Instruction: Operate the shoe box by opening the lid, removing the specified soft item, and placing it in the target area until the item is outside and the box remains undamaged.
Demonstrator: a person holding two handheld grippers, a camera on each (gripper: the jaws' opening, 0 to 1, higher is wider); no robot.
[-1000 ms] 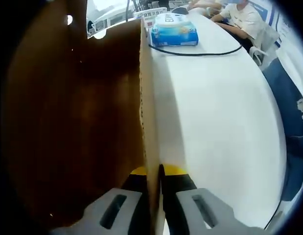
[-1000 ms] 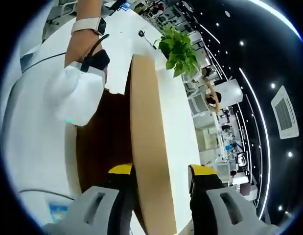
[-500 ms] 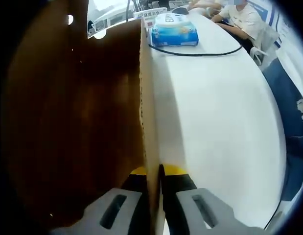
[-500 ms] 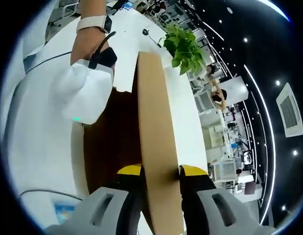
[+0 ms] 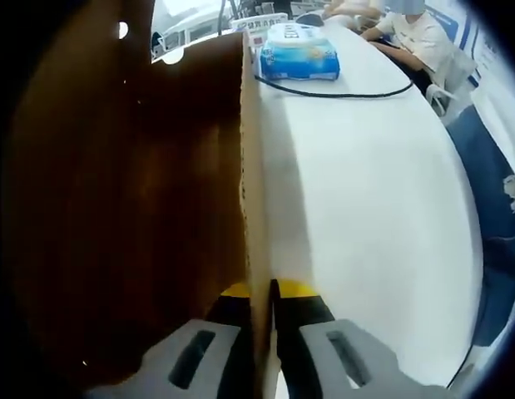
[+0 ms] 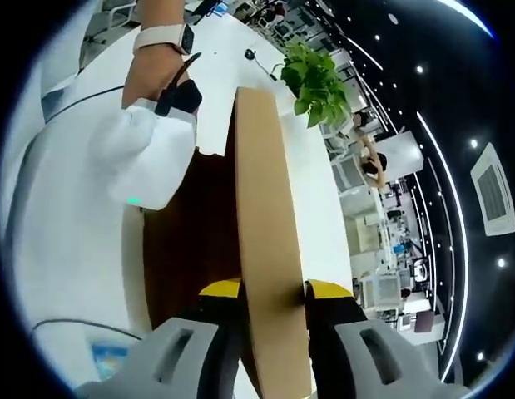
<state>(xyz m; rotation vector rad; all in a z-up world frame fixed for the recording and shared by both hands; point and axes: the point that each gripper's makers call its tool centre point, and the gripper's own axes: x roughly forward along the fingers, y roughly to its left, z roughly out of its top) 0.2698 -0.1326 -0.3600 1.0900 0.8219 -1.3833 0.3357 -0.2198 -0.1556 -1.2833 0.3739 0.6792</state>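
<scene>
Box wall (image 5: 247,191) between shut jaws.

Left gripper view: one cardboard box (image 5: 157,208), one gripper (image 5: 261,291) with two jaws, one blue packet (image 5: 299,54), one black cable (image 5: 340,90), one white table (image 5: 373,224), one seated person (image 5: 411,29).

Right gripper view: one gripper (image 6: 274,293) with two jaws, one cardboard panel (image 6: 265,241), one potted plant (image 6: 315,79), one forearm (image 6: 157,58) wearing one watch (image 6: 164,37).
</scene>
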